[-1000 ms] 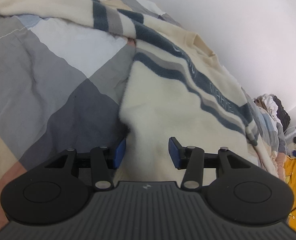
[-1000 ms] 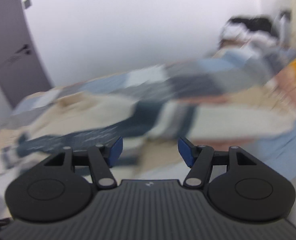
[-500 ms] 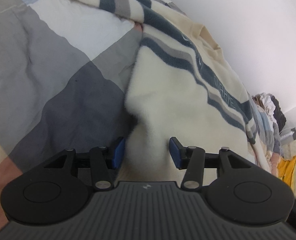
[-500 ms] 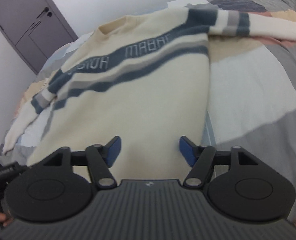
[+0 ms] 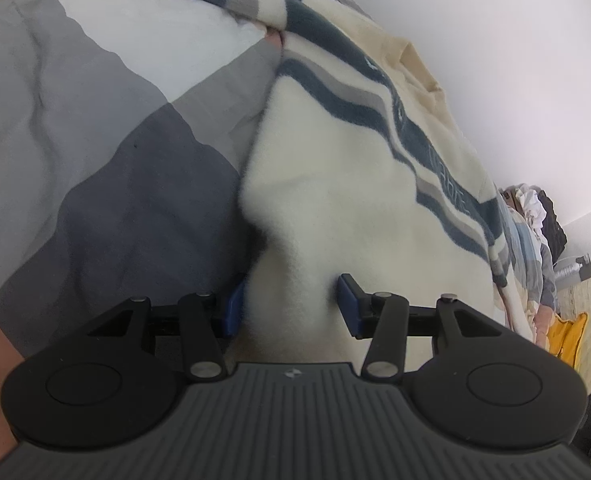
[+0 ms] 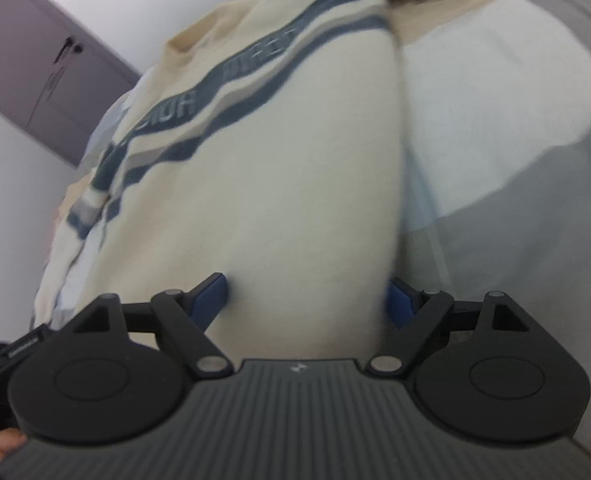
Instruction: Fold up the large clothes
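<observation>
Left wrist view. Cream fleece sweater with dark blue and grey chest stripes [image 5: 335, 184]: spread flat, collar far, hem near, on a quilt of grey, white and peach patches [image 5: 95, 140], ready for folding. Left gripper [image 5: 291, 304]: jaws half open, straddling a raised fold at the hem corner; whether the pads pinch it, I cannot tell.

Right wrist view. Same sweater [image 6: 255, 184], its side edge running down to the near edge of the quilt [image 6: 495, 160]. Right gripper [image 6: 307, 300]: jaws wide, just opened further, bracketing the other hem corner, cloth between them, ungripped. Judged: preparing a two-corner lift.
</observation>
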Demonstrator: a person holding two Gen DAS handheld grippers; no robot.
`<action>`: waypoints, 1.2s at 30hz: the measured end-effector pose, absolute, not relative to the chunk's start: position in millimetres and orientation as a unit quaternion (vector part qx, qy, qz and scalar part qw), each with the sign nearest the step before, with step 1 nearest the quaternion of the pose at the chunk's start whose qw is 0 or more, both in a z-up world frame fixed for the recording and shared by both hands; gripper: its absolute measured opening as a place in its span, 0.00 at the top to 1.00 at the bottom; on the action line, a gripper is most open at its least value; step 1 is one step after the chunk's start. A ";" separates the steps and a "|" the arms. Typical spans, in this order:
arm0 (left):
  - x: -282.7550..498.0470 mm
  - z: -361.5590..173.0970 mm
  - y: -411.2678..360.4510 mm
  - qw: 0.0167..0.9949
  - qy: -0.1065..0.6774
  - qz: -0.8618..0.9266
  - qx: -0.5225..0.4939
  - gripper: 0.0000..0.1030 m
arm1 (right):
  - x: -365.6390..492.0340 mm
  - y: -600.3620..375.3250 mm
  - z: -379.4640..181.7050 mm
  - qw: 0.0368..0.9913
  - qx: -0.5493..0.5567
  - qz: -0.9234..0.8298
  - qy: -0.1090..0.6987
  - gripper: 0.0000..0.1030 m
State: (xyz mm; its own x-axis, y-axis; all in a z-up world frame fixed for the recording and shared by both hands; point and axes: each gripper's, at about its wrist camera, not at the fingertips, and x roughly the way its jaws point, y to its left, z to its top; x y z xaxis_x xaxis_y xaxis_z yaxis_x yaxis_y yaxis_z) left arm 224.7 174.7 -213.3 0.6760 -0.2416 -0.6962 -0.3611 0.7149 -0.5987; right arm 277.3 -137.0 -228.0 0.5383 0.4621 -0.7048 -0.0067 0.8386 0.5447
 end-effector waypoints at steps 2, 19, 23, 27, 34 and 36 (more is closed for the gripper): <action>222.7 -213.7 172.6 0.833 0.400 0.032 -0.381 0.55 | 276.8 -129.1 -225.0 0.846 0.232 0.150 0.456 0.31; 160.5 -163.5 143.8 0.838 0.343 0.012 -0.424 0.88 | 222.6 -156.2 -163.1 0.897 0.181 0.158 0.371 0.82; 164.3 -171.2 142.4 0.832 0.368 0.032 -0.415 0.87 | 233.8 -153.5 -179.2 0.885 0.170 0.141 0.411 0.78; 164.6 -167.2 144.0 0.835 0.369 0.051 -0.404 0.70 | 239.5 -159.2 -185.4 0.876 0.182 0.125 0.429 0.66; 163.5 -140.3 134.6 0.886 0.333 0.068 -0.314 0.43 | 230.0 -150.7 -167.7 0.903 0.142 0.126 0.385 0.52; 166.0 -132.8 129.6 0.899 0.325 0.065 -0.285 0.43 | 228.2 -149.8 -161.9 0.911 0.133 0.129 0.368 0.52</action>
State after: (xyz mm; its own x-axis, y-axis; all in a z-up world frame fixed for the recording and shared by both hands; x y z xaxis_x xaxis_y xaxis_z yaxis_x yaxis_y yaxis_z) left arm 166.0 129.6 -132.8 0.7808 -0.0675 -0.6211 -0.3030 0.8285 -0.4709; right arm 228.2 -149.8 -161.9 0.6954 0.3330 -0.6368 -0.1373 0.9314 0.3371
